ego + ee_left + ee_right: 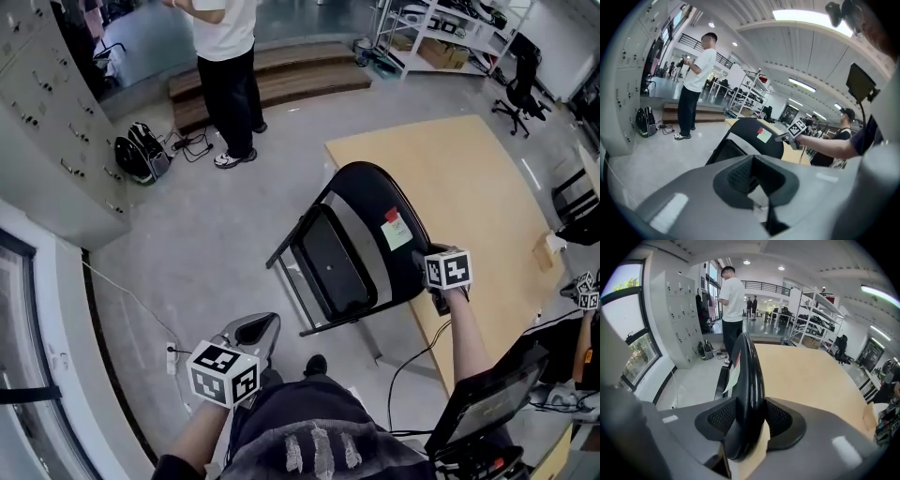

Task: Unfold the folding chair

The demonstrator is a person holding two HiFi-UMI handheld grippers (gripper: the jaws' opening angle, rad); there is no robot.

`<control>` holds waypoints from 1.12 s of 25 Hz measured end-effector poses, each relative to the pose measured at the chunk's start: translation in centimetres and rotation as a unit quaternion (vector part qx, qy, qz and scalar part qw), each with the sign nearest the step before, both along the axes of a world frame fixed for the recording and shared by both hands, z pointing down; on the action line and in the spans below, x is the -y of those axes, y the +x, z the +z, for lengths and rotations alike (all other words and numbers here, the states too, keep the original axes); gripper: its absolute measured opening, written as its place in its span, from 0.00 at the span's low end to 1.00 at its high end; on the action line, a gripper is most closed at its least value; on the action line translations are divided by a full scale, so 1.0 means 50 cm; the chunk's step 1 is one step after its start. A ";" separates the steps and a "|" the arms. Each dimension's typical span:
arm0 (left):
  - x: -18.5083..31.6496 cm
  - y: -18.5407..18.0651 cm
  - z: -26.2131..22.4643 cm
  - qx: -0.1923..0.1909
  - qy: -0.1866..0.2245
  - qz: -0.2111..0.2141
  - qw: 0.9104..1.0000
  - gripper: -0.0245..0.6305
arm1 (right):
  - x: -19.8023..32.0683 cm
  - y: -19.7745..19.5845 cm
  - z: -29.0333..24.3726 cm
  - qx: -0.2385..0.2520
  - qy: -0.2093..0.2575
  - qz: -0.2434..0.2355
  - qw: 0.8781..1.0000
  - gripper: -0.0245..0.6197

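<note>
The right gripper (pixel 746 420) clamps the black backrest (pixel 749 380) of the folding chair (pixel 723 379), with a wooden table (pixel 806 376) right of that backrest and a person (pixel 731 303) standing beyond it.

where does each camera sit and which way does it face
Head view: on the person's head, looking steeply down at the folding chair beside the table; both forearms, the left gripper and the right gripper show.
Left gripper view: on the left gripper, facing the folding chair; its shut, empty jaws and the right gripper show.
Right gripper view: on the right gripper, looking along the folding chair's backrest edge, clamped in its jaws.
Shared: all three show the folding chair and a bystander in white.
</note>
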State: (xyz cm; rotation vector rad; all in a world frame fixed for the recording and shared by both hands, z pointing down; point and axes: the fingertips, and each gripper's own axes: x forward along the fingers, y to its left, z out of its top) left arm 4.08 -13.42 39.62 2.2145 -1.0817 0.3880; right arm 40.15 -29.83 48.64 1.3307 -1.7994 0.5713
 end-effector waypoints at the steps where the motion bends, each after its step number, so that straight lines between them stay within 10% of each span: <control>1: 0.004 0.021 0.018 0.003 -0.009 0.014 1.000 0.04 | 0.002 0.000 -0.001 -0.005 0.005 0.003 1.000 0.33; 6: 0.032 0.172 0.135 0.001 -0.074 0.090 0.993 0.04 | 0.001 -0.003 -0.002 -0.023 0.007 0.001 1.000 0.33; 9: 0.074 0.264 0.202 -0.003 -0.114 0.117 0.987 0.30 | -0.001 -0.005 -0.004 -0.020 0.012 -0.006 1.000 0.33; 19: 0.247 0.454 0.426 0.055 -0.227 0.097 0.968 0.58 | 0.001 -0.007 -0.019 -0.003 0.038 -0.022 0.999 0.32; 28: 0.304 0.487 0.564 0.121 -0.259 0.010 0.958 0.59 | 0.001 -0.007 -0.015 0.004 0.070 -0.030 0.997 0.32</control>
